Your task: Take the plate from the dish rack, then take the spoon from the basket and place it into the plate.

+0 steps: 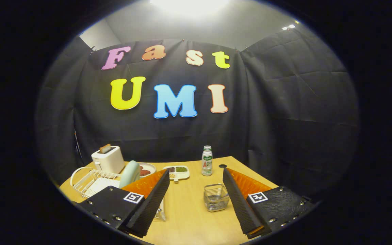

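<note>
A pale green plate [130,174] stands on edge in the white wire dish rack [88,182], just beyond my left finger [151,200] and partly hidden by it. A small metal mesh basket [216,197] sits on the wooden table [189,217] between the fingers, close to the right finger [238,200]. I cannot make out the spoon inside it. My gripper [195,172] is held above the table, open wide with nothing between its fingers. A clear object [161,213] peeks out from behind the left finger.
A white toaster [108,159] with a slice of toast stands at the back left behind the rack. Beside it are a small plate of food [147,169] and a divided tray [177,172]. A bottle [207,161] stands at the back centre, with a small black round thing [222,166] to its right.
</note>
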`<state>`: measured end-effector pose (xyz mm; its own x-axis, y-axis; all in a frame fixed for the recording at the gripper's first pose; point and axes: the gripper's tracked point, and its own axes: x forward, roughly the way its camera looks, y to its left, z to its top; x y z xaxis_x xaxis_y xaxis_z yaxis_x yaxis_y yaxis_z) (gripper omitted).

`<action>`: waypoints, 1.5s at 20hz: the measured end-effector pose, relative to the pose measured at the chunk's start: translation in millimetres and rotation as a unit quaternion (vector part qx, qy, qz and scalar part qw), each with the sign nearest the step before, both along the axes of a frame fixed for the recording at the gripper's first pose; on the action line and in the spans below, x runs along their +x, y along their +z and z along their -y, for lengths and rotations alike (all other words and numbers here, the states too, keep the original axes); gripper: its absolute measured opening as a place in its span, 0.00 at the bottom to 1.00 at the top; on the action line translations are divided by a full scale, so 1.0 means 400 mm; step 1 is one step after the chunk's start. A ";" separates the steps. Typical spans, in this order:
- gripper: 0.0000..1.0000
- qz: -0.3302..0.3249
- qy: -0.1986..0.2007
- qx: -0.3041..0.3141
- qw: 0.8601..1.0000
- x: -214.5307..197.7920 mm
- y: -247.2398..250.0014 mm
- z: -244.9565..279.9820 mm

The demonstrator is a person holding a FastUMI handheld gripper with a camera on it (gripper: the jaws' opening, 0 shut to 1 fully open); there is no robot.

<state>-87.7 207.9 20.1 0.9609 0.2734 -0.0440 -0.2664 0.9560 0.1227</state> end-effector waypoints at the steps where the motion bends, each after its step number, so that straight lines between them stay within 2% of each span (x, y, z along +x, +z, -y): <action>1: 0.96 -0.002 0.009 0.007 1.000 0.000 0.003 -0.037; 6: 0.96 -0.030 0.042 0.031 0.998 0.028 -0.012 -0.209; 9: 0.96 -0.052 0.057 0.024 0.997 0.062 -0.040 -0.300; 16: 0.96 -0.154 0.090 0.014 0.984 0.140 -0.184 -0.484; 19: 0.83 -0.197 0.105 0.023 0.974 0.174 -0.253 -0.539; 21: 0.83 -0.215 0.119 0.027 0.969 0.192 -0.281 -0.570; 22: 0.78 -0.220 0.120 0.026 0.968 0.196 -0.289 -0.579; 23: 0.59 -0.231 0.117 0.020 0.966 0.203 -0.297 -0.579; 24: 0.53 -0.240 0.108 0.009 0.965 0.209 -0.308 -0.573; 25: 0.38 -0.242 0.097 0.005 0.965 0.220 -0.306 -0.563; 30: 0.33 -0.243 0.054 -0.036 0.968 0.229 -0.299 -0.552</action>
<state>4.1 428.6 -99.5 0.7881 0.3505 -0.5061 -0.2928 0.9366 0.1927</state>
